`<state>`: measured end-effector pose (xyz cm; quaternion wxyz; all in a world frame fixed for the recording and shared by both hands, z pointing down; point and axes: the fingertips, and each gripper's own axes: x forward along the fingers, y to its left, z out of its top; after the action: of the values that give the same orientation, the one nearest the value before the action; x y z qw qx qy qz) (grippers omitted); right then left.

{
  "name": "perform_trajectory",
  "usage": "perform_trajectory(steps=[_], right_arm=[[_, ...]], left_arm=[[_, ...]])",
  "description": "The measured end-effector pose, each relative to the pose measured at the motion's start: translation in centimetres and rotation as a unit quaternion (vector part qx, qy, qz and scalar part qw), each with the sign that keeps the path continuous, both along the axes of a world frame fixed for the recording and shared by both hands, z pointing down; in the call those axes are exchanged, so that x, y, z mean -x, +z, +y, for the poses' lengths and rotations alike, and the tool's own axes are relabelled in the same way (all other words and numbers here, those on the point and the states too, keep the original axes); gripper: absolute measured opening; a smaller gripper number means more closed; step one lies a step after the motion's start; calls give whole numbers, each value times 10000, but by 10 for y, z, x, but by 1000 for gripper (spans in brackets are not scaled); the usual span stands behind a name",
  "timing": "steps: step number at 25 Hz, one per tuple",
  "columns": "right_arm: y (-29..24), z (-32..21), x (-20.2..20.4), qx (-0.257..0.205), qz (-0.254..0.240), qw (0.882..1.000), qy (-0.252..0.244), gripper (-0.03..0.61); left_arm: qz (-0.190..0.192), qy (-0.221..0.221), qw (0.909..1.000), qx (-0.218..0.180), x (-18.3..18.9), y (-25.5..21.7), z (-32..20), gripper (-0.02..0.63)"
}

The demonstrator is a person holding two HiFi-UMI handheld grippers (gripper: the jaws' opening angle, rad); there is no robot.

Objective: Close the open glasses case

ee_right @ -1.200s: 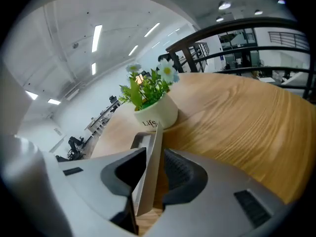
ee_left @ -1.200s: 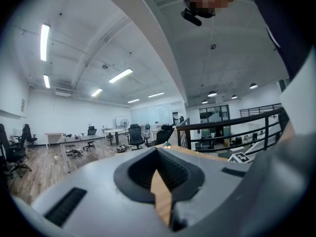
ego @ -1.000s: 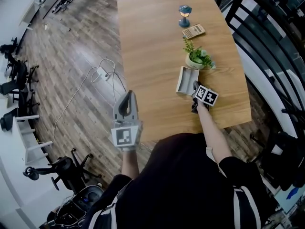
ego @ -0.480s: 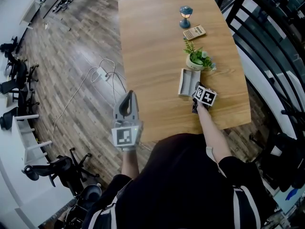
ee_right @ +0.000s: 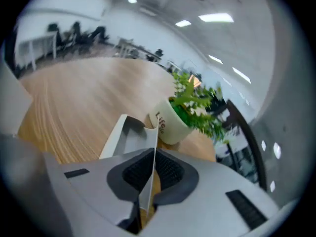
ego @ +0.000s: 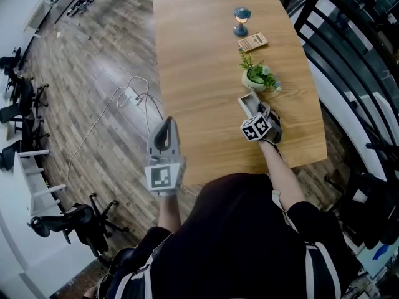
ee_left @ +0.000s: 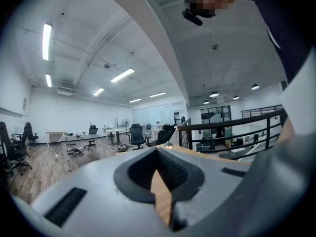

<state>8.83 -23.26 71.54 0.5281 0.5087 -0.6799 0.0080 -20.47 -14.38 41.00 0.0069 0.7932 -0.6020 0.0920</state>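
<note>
The grey glasses case (ego: 247, 104) lies open on the wooden table (ego: 199, 61), just in front of a potted plant (ego: 257, 75). My right gripper (ego: 256, 113) is at the case's near side, shut on the thin edge of its lid. In the right gripper view the lid (ee_right: 152, 147) stands on edge between the pads of my right gripper (ee_right: 147, 184), with the case body (ee_right: 121, 137) to its left. My left gripper (ego: 166, 124) hangs off the table's left edge over the floor, jaws together and empty; in its own view the left gripper (ee_left: 160, 181) points level across the room.
A white plant pot (ee_right: 170, 122) stands right behind the case. Farther back are a small blue lamp (ego: 242, 18) and a tan calculator-like item (ego: 253, 41). A black railing (ego: 349, 73) runs along the table's right side. A white cable (ego: 134, 95) lies on the floor.
My right gripper rolled over and shut on the case's lid, which has swung up from lying flat. The left gripper has not moved.
</note>
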Motion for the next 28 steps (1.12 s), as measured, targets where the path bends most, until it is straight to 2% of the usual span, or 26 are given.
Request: perform_trajectory(steps=[1, 3, 5, 7, 10, 14, 16, 19, 21, 24, 28], right_arm=[[-1, 1, 5, -95, 588, 9973, -434, 21], [0, 6, 12, -216, 1444, 9835, -1068, 31], [4, 14, 20, -258, 1803, 9724, -1455, 48], [8, 21, 28, -230, 1745, 9712, -1609, 63], [15, 26, 36, -20, 1220, 9806, -1537, 88], [22, 33, 48, 527, -87, 9914, -1191, 121], [24, 32, 47, 732, -853, 9911, -711, 91], [22, 27, 37, 905, -1832, 9789, -23, 15], [22, 26, 39, 1030, -1989, 9746, -73, 15], [24, 26, 41, 1034, -1804, 9778, -272, 15], [10, 26, 39, 954, -2285, 9688, -137, 15]], left_arm=[[7, 2, 10000, 6, 0, 0, 0, -2], [0, 10, 10000, -9, 0, 0, 0, -2], [5, 6, 10000, -22, 1, 0, 0, -2], [13, 16, 10000, -30, 0, 0, 0, -2], [30, 48, 10000, -21, -3, 0, -1, -1], [6, 78, 10000, -25, -4, 2, -1, -2], [28, 61, 10000, -29, -5, 0, 0, -2], [43, 31, 10000, -28, -4, -2, 4, -1], [32, -6, 10000, -30, -1, -1, 6, -2], [47, -33, 10000, -47, 0, 1, 8, -2], [59, 1, 9999, -141, -6, -4, 9, -2]])
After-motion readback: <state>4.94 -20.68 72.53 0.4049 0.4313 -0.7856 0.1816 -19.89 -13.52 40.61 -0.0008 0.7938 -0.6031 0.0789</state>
